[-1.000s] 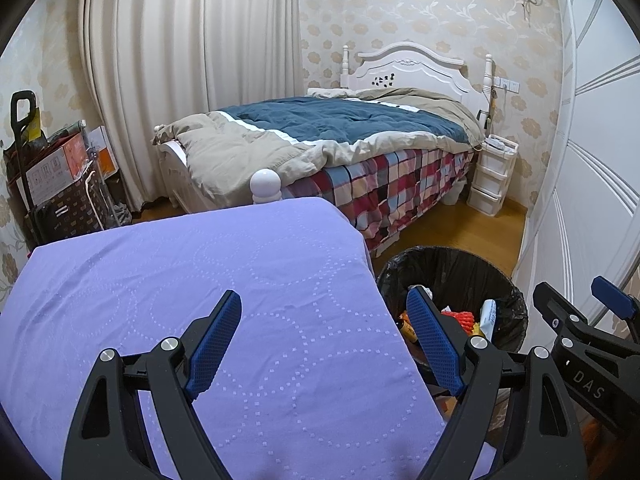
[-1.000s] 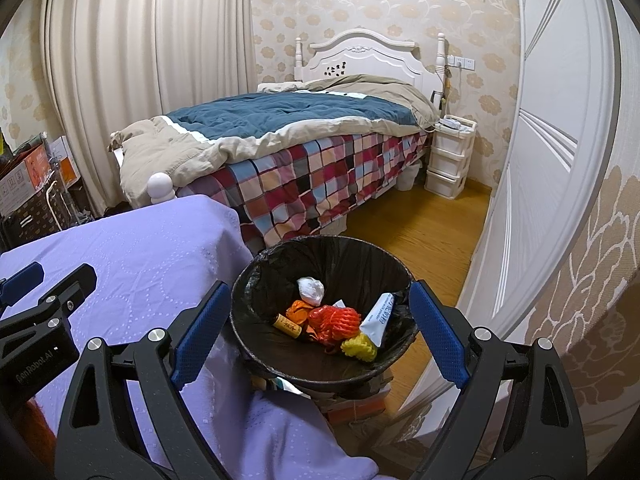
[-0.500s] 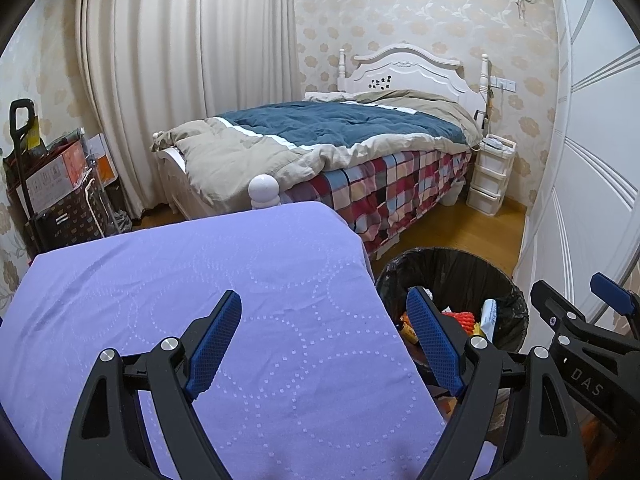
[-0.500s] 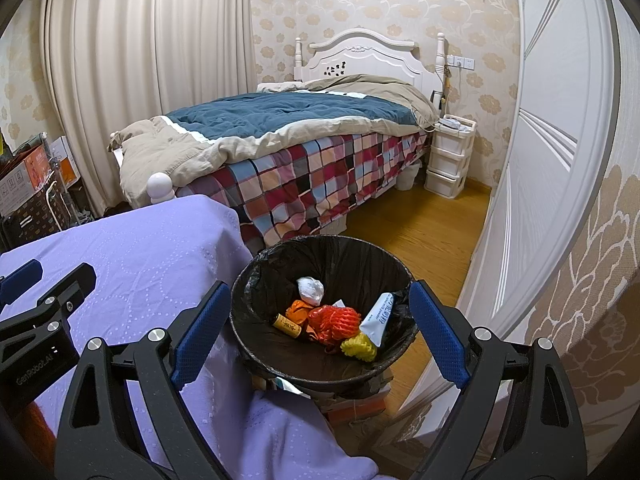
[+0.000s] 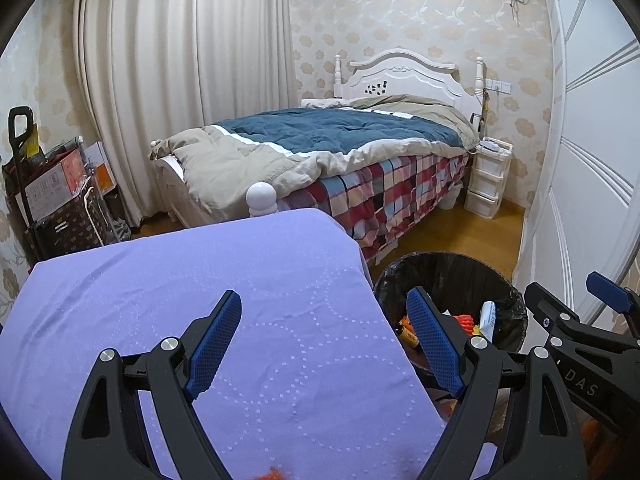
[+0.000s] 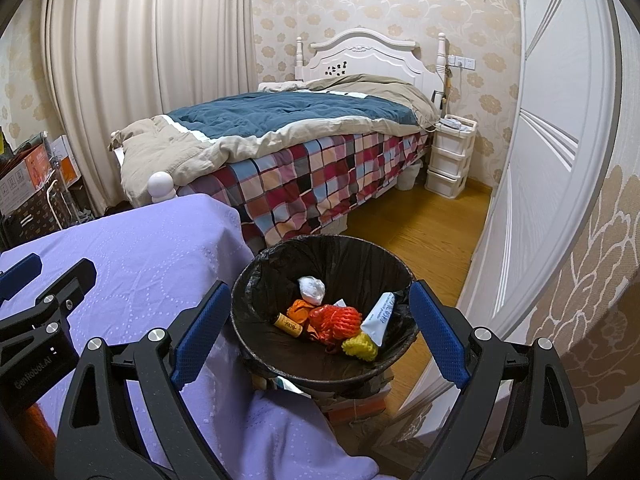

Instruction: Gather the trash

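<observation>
A black-lined trash bin (image 6: pixel 256 280) stands on the floor right of the purple-covered table (image 6: pixel 160 256). In it lie a white paper wad (image 6: pixel 311 289), an orange scrap (image 6: pixel 299 309), a small brown bottle (image 6: pixel 288 323), a red net (image 6: pixel 337 319), a yellow net (image 6: pixel 360 347) and a white tube (image 6: pixel 380 314). My right gripper (image 6: pixel 320 336) is open and empty, held above the bin's near rim. My left gripper (image 5: pixel 324 338) is open and empty above the table's (image 5: pixel 200 288) right part; the bin (image 5: pixel 460 272) shows to its right.
A bed (image 6: pixel 312 148) with a plaid sheet stands behind the table and bin. A white drawer unit (image 6: pixel 450 160) sits by the headboard. A white wardrobe door (image 6: pixel 540 160) runs along the right. Boxes and a cart (image 5: pixel 52 200) stand at the left wall. An orange scrap (image 5: pixel 272 474) shows at the bottom edge.
The left gripper view has tilted slightly, bringing the bed a little lower in frame. The right gripper and the bin's contents have not moved.
</observation>
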Tool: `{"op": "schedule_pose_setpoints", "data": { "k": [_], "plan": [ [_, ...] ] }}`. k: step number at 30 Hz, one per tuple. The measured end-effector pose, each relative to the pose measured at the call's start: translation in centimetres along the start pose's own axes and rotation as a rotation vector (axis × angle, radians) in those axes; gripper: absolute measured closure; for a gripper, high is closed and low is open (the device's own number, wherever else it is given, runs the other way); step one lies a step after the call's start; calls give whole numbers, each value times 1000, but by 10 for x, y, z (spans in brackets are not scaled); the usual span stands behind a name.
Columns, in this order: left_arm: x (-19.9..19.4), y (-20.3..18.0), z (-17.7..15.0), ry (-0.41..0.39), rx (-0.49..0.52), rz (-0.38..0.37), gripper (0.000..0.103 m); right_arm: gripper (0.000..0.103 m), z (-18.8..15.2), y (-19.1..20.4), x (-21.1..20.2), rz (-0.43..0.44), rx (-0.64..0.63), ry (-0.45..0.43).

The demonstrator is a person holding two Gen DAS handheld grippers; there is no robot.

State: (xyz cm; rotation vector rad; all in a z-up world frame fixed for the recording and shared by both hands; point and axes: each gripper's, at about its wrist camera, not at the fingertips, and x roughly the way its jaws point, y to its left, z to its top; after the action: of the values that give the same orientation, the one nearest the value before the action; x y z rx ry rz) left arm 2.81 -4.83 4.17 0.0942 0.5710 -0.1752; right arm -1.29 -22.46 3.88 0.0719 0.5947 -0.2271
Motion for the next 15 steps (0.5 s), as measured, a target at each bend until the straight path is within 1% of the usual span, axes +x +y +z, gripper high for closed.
{"op": "schedule_pose_setpoints", "data": {
  "k": [8,12,15],
  "plan": [
    [0,3,-2,-22,15,20,21,15,0,5,-2,2,-6,1],
    [3,7,-3,-11,4,28,21,15,-1,5,-2,2,-5,1],
    [7,13,-4,6,-3,39,21,15,-1,15,-1,8,-14,2]
  ]
}}
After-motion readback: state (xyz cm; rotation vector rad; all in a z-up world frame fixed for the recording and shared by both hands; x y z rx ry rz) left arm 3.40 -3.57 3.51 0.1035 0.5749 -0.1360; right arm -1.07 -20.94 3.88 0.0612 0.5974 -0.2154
